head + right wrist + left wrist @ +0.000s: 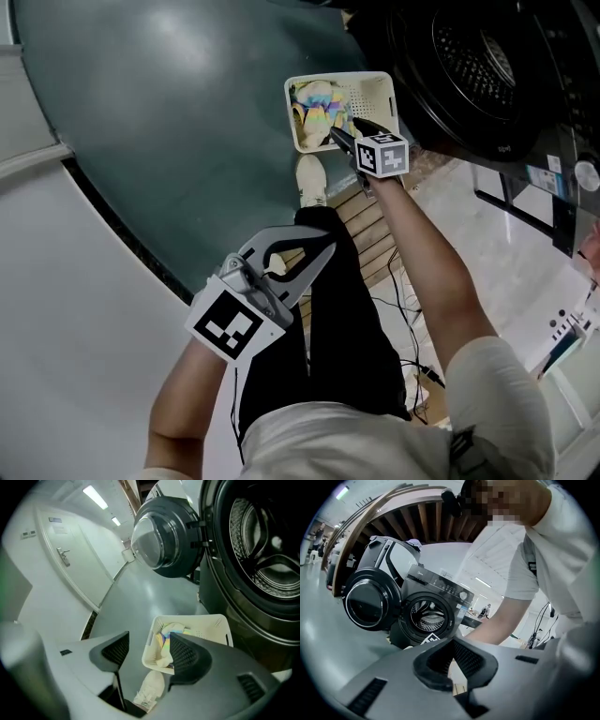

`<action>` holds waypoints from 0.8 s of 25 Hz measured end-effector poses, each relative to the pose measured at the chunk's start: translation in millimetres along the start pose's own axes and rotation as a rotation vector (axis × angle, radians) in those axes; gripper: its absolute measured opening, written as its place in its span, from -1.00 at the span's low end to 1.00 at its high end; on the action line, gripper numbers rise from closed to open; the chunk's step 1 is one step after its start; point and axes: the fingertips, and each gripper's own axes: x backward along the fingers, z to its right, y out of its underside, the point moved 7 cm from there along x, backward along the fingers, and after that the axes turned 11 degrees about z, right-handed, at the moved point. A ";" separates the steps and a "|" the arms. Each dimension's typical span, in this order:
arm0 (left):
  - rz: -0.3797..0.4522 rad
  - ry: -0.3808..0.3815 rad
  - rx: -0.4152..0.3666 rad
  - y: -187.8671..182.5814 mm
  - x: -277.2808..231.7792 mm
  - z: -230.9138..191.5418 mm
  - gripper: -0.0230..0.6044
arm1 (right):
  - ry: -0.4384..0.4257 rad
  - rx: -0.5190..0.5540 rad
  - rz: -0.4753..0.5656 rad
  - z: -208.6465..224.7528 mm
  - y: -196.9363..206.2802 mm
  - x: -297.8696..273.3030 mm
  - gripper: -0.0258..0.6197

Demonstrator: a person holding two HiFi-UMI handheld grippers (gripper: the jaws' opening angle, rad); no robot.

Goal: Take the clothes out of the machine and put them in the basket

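left gripper (319,251) near, beside person's leg (328,309), jaws pressed together, nothing in them. right gripper (342,134) farther, above basket (379,94), jaws parted, empty. pastel clothes (314,111) in basket's left part, on floor (187,112) just beside machine (440,584). door (161,541) open; drum (262,550) seems empty.

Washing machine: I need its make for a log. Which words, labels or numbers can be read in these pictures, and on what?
No text can be read for certain.
Washing machine control panel: small print, too small to read.
Stickers on its front: blurred.
Plate on the white door: too blurred.
Marker cubes: black-and-white squares, no letters.
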 end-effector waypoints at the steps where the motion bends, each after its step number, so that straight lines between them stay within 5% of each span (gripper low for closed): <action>1: -0.001 0.001 -0.004 -3.9 4.4 6.5 -0.93 | -0.004 -0.002 0.020 -7.9 -5.6 11.3 -0.08; 13: 0.025 0.002 -0.020 -48.9 56.9 90.5 -0.93 | -0.056 0.004 0.236 -114.4 -54.6 170.1 -0.73; 20: 0.037 0.010 -0.051 -75.3 84.8 121.7 -0.93 | -0.067 0.017 0.309 -162.7 -75.7 251.0 -0.86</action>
